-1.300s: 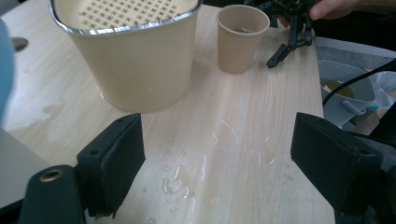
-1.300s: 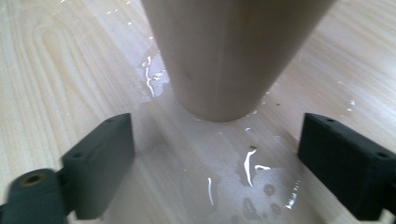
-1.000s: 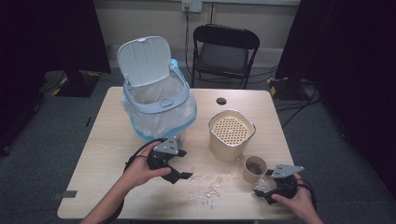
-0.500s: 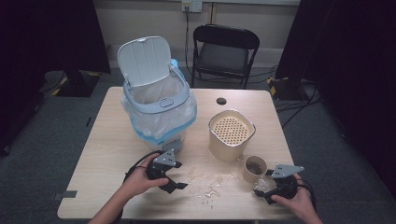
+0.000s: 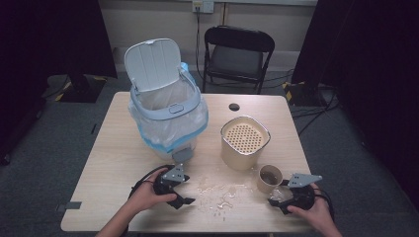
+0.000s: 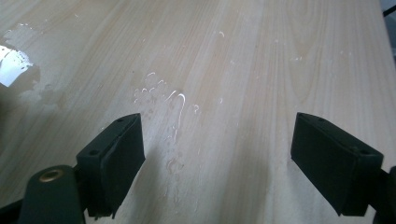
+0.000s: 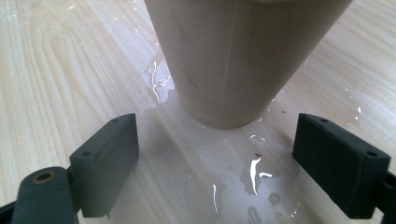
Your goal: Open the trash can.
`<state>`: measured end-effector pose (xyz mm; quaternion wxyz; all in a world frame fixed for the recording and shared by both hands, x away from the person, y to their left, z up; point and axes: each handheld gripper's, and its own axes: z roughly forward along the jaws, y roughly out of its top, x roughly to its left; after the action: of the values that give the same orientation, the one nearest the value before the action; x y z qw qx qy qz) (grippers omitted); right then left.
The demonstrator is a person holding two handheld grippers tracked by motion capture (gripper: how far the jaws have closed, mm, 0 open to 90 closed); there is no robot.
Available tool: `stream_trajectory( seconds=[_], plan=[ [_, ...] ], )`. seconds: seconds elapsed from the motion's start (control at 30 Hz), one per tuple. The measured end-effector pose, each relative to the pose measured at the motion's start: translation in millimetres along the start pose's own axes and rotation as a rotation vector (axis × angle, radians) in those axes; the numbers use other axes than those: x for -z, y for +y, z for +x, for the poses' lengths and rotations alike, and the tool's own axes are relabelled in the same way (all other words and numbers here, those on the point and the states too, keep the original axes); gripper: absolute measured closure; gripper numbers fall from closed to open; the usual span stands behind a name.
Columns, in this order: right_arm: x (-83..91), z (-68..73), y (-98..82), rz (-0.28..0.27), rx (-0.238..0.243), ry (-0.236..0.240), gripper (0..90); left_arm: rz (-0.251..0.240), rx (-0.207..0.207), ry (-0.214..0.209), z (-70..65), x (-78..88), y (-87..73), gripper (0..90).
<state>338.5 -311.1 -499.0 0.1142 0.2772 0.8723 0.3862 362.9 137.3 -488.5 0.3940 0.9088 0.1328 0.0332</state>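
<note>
Holding my right gripper (image 5: 279,199) low at the near right corner of the table (image 5: 108,148), I have it aimed at the paper cup (image 5: 270,178) that stands upright just in front of it. In the right gripper view the cup (image 7: 233,60) rises beyond the two black jaws, which have just been closing in yet stand apart on either side, not touching it — nothing lies between the pads but wet wood. A thin film of spilled liquid (image 7: 252,177) shines around the cup's base.

My left gripper (image 5: 180,195) sits down near the table top, left of the puddle (image 5: 220,192) that spreads across the near middle. Its jaws are spread wide and empty; in the left gripper view they frame bare wood with scattered droplets (image 6: 173,100).

Behind the cup stands a cream container with a perforated lid (image 5: 244,140). Further left — well apart from the cup — is the pale blue bin (image 5: 168,113), its lid up and a clear bag lining it.
</note>
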Motion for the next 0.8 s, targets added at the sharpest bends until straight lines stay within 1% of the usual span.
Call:
stream_trajectory(
  seconds=[0.03,0.1,0.13,0.2,0.23,0.27,0.3,0.37,0.47,0.5,0.6,0.73,0.8],
  plan=[
    [0.2,-0.4,0.1,0.000,0.001,0.001,13.9,0.013,-0.007,0.001,0.3,-0.1,-1.2,16.9],
    [0.1,-0.7,0.2,-0.004,-0.004,0.001,13.9,0.015,-0.010,0.008,0.2,-0.6,-2.5,16.9],
    [0.5,-1.4,0.5,-0.009,-0.004,0.003,13.9,0.023,-0.033,0.013,1.0,-1.8,-4.9,16.9],
    [0.8,-1.7,0.7,-0.011,-0.004,0.004,13.9,0.027,-0.034,0.013,0.8,-2.1,-5.9,16.9],
    [1.0,-2.0,1.1,-0.014,-0.005,0.001,13.9,0.036,-0.042,0.019,1.3,-2.4,-6.8,16.9],
    [2.3,-2.6,2.4,-0.020,-0.002,0.000,13.9,0.023,-0.036,0.016,1.4,-2.8,-8.0,16.1],
    [2.8,-2.8,3.1,-0.027,-0.001,0.002,13.9,0.021,-0.031,0.017,1.1,-2.5,-8.2,16.1],
    [4.5,-3.4,4.7,-0.037,0.002,-0.003,13.9,0.015,-0.037,0.019,1.5,-2.4,-9.4,16.0],
    [5.5,-3.9,5.9,-0.051,-0.002,-0.001,13.9,0.004,-0.031,0.016,1.8,-2.4,-11.0,15.1],
    [6.4,-4.7,7.4,-0.066,-0.003,0.002,13.9,-0.001,-0.034,0.014,2.3,-1.9,-12.3,15.0],
    [6.9,-5.2,8.9,-0.081,-0.007,0.003,13.9,-0.024,-0.031,0.011,2.5,-2.6,-14.2,14.8],
    [6.3,-5.6,10.7,-0.097,-0.012,0.011,13.9,-0.029,-0.031,0.009,2.6,-2.3,-15.2,14.6],
    [6.2,-5.5,11.8,-0.101,-0.006,0.014,13.9,-0.030,-0.031,0.009,2.7,-2.4,-15.2,14.6]
  ],
)
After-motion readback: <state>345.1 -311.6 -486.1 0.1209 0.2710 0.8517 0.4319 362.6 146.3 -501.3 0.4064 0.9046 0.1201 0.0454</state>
